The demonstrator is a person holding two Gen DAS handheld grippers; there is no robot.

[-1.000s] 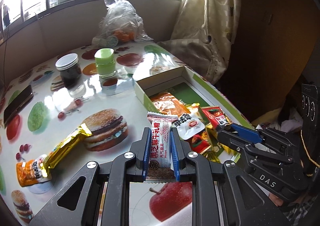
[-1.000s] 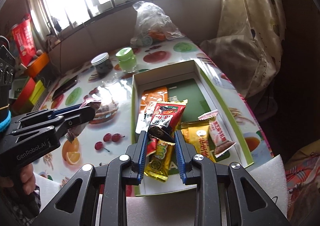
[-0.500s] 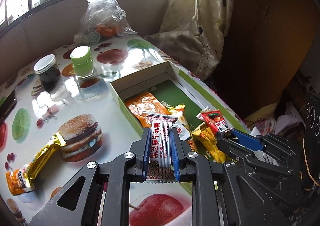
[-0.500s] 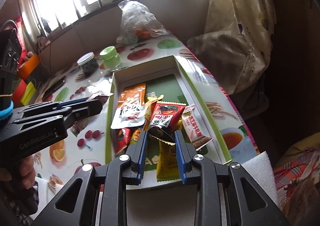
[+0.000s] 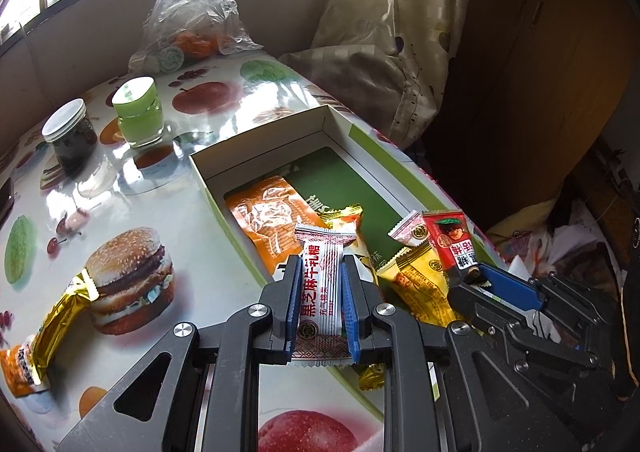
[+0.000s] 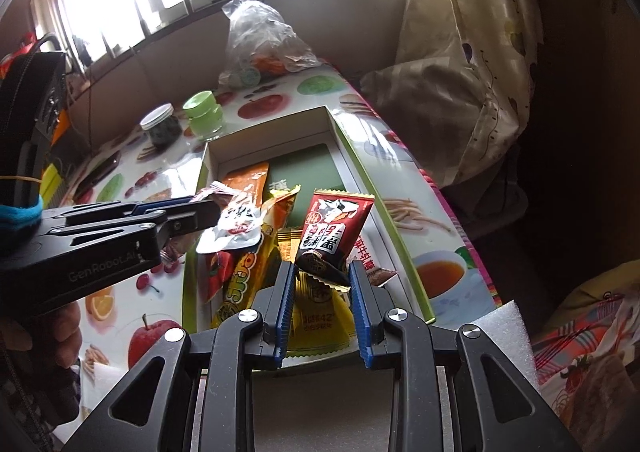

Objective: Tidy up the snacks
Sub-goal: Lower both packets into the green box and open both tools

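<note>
Now both grippers hang over the near end of the open cardboard box (image 5: 276, 131) on the counter (image 5: 168, 187), each with a snack clamped in its fingers. The left gripper (image 5: 320, 276) is shut on a white nougat-candy packet (image 5: 320, 284) with red lettering, held upright between the blue pads. A second ago this packet sat over the burger print outside the box's left wall; it has since slid rightward and a little down, so it now overlaps the box's near-left corner, above the orange pouch (image 5: 268, 211) lying inside. The right gripper (image 6: 322, 272) is closed on the lower end of a dark red snack packet (image 6: 332, 228), tilted and above the yellow packets (image 6: 316, 308) already in the box; it has barely shifted in the same span, only the box looks closer under it. From the left camera the right gripper (image 5: 476, 276) shows the same red packet (image 5: 452, 244) raised at the box's near-right side. Judgement: both packets are in position for release into the box, so two more snacks are close to sorted. Not yet collected: a gold-wrapped bar (image 5: 64, 316) and an orange packet (image 5: 18, 364) lying touching each other on the counter well left of the box. The two jars (image 5: 136, 111) and the clear plastic bag (image 5: 192, 23) at the far end look untouched. Risk: the box's near end is crowded, so dropped packets may pile on the rim rather than lie flat.
</note>
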